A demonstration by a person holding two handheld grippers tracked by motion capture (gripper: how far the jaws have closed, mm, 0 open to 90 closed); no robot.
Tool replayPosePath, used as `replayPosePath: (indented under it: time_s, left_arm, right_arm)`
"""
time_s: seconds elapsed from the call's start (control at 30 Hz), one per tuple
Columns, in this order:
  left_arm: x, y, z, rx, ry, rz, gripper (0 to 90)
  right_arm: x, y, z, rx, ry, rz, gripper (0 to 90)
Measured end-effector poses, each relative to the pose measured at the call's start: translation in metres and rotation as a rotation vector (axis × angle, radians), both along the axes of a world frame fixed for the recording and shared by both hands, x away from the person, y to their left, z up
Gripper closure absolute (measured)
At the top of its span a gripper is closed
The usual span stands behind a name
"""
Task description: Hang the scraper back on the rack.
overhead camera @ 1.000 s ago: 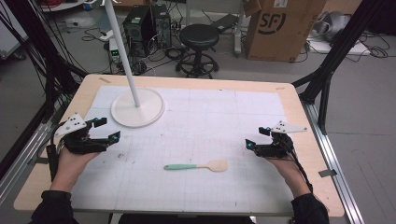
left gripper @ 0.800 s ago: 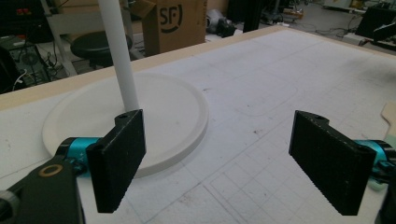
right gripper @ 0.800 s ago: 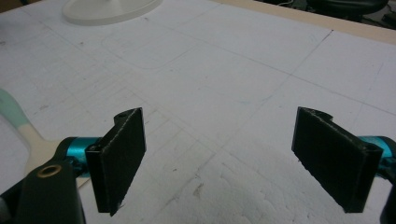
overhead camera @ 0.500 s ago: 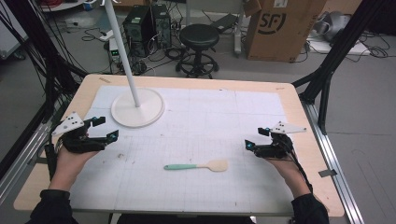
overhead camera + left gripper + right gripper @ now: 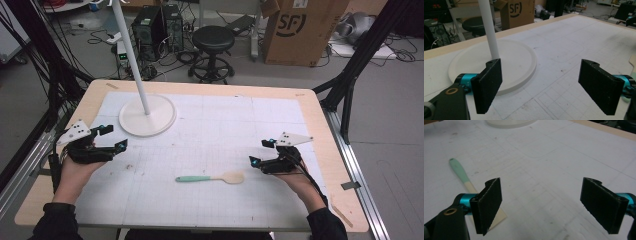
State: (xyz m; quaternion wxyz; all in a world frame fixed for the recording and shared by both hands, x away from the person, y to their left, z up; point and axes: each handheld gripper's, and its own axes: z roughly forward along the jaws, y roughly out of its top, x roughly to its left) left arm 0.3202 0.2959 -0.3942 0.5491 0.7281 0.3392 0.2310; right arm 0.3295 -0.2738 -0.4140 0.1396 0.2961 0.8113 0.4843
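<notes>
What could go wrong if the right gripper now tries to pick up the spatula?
The spatula lies flat on the table, so the open right gripper may only push it away. Its thin blade leaves little to pinch. The open left gripper is near the lamp base and might bump it.

a lab: computer towers (image 5: 159,25), tangled cables (image 5: 35,60), cardboard box (image 5: 300,30).
</notes>
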Motion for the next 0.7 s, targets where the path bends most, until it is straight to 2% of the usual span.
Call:
replayPosePath:
  time_s: [0.17,0.37,0.57,0.7]
  left_arm:
    - [0.001,-0.001,-0.001,0.003,0.007,-0.004,20.0]
    - [-0.001,-0.003,-0.001,0.023,0.011,-0.018,20.6]
    - [-0.002,-0.004,-0.001,0.029,0.013,-0.025,20.7]
    - [-0.002,-0.004,-0.002,0.036,0.020,-0.027,20.9]
  right_arm:
    - [-0.001,0.027,0.000,-0.013,0.005,0.077,17.2]
    - [0.000,0.063,-0.007,-0.045,0.037,0.179,19.2]
    - [-0.002,0.091,-0.019,-0.112,0.073,0.293,25.8]
    - [-0.004,0.100,-0.024,-0.145,0.084,0.338,32.5]
